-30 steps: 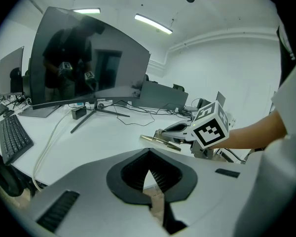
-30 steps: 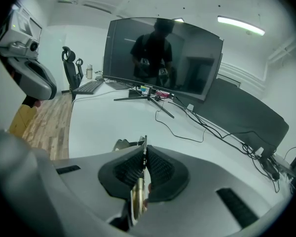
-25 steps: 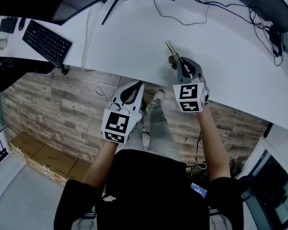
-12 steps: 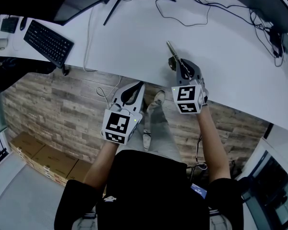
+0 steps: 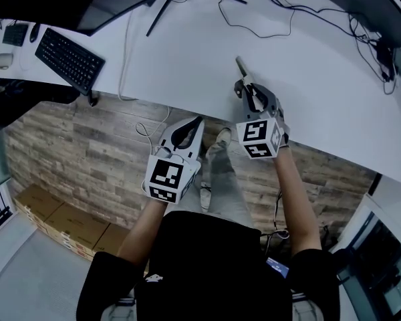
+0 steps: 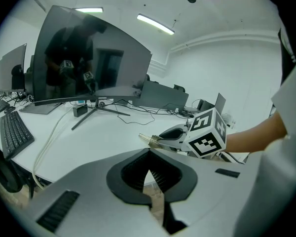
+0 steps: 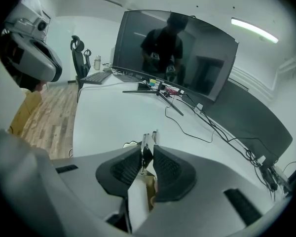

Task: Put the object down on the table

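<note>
A slim metal object with a brass-coloured body [image 5: 241, 72] lies near the front edge of the white table [image 5: 187, 52], pointing away from me. My right gripper [image 5: 248, 89] is around its near end and its jaws are opening; in the right gripper view the object [image 7: 147, 146] still stands between the pads with a thin dark gap on one side. My left gripper [image 5: 194, 123] hangs over the wooden floor, just short of the table edge. It is shut with nothing in it. In the left gripper view the object [image 6: 150, 139] sticks out of the right gripper [image 6: 175, 135].
A black keyboard [image 5: 70, 59] lies at the table's left. A monitor stand [image 5: 167, 2] and loose black cables [image 5: 274, 12] are at the back. A white cable [image 5: 123, 52] runs over the front edge. Cardboard boxes [image 5: 60, 223] sit on the floor at left.
The right gripper's jaws have parted slightly around the object, which has stayed on the table. The left gripper has drifted a little to the right and down.
</note>
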### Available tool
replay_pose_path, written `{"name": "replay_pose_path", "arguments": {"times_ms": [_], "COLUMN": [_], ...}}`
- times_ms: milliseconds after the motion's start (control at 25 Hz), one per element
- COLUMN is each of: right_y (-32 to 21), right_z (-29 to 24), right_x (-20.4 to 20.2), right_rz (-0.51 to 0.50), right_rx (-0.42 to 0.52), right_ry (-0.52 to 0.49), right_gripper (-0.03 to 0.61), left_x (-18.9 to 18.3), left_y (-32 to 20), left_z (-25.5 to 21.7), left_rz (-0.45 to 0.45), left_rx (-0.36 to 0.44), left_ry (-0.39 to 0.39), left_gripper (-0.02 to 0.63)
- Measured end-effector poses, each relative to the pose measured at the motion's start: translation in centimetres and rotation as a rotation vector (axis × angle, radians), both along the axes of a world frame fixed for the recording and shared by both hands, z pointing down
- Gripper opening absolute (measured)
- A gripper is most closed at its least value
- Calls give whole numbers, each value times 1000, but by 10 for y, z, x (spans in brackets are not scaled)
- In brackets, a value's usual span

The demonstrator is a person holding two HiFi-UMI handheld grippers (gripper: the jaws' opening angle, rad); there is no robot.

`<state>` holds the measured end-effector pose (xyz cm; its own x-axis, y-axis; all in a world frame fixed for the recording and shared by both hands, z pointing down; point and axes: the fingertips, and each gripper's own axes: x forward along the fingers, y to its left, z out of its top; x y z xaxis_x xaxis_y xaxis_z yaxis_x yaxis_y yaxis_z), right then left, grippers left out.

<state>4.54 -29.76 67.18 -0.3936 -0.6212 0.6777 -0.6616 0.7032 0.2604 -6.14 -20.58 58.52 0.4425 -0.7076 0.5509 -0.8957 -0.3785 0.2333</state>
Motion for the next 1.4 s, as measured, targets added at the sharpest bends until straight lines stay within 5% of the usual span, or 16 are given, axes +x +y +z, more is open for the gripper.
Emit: {"name": "replay_pose_path", "arguments": {"times_ms": [880,1400], "right_y": [13,27], "right_z": [11,-50], "right_x": [-8,4], "right_rz": [-48,7], "right_rx": [-69,-52], "right_ry": [-17,-104], "right_gripper": [144,144], "left_x": [-4,-5], "left_y": [1,-12], "left_z": [-5,-59], "left_rz": [-11,-2], "left_rx": [7,113], "left_ry": [-11,-3], "left_gripper": [14,14]}}
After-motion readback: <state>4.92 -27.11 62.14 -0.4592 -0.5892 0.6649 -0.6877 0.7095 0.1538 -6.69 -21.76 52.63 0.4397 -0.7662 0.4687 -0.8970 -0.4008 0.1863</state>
